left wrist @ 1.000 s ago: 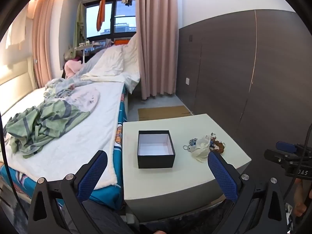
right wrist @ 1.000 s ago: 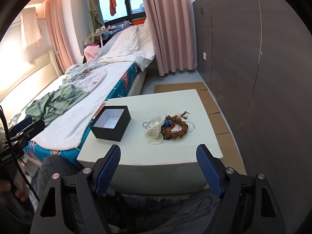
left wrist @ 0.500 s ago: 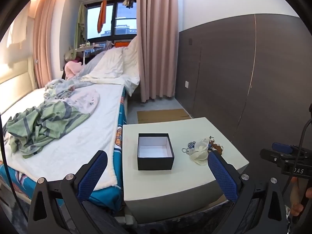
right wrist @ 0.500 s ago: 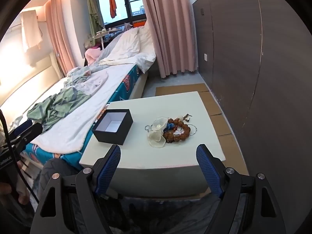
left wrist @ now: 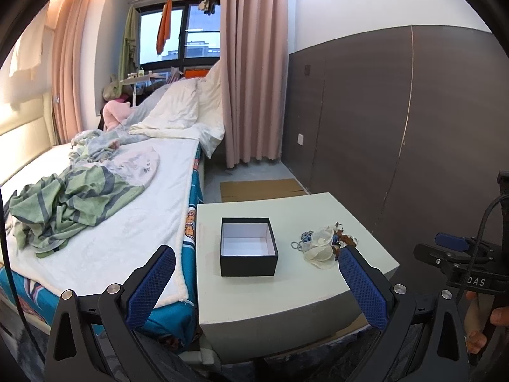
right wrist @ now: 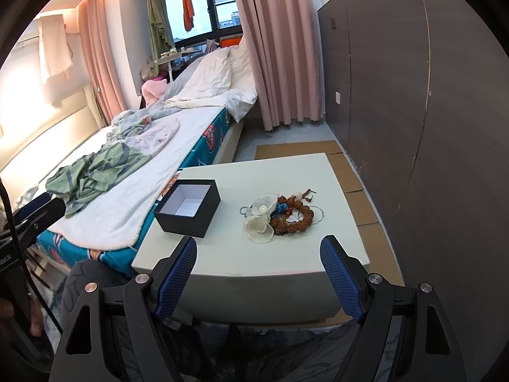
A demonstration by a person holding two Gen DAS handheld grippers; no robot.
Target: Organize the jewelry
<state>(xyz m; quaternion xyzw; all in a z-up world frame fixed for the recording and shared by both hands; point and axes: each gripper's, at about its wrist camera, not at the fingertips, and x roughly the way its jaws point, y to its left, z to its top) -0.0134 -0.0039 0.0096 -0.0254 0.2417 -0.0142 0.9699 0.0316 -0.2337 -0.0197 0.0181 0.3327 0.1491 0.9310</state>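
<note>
Two grippers hang short of the white table (right wrist: 286,172), and you hold both with jaws spread wide on nothing: the left gripper (left wrist: 254,283) and the right gripper (right wrist: 259,277). The black box (right wrist: 187,211) sits open-topped near the bed-side edge. The jewelry pile (right wrist: 280,216), white flower and brown bead bracelet, lies just beside it, apart.

Dusky daylight through the far window (left wrist: 179,36), warm glow blown out at left, sharp focus, fisheye-bent black-vignetted edges
</note>
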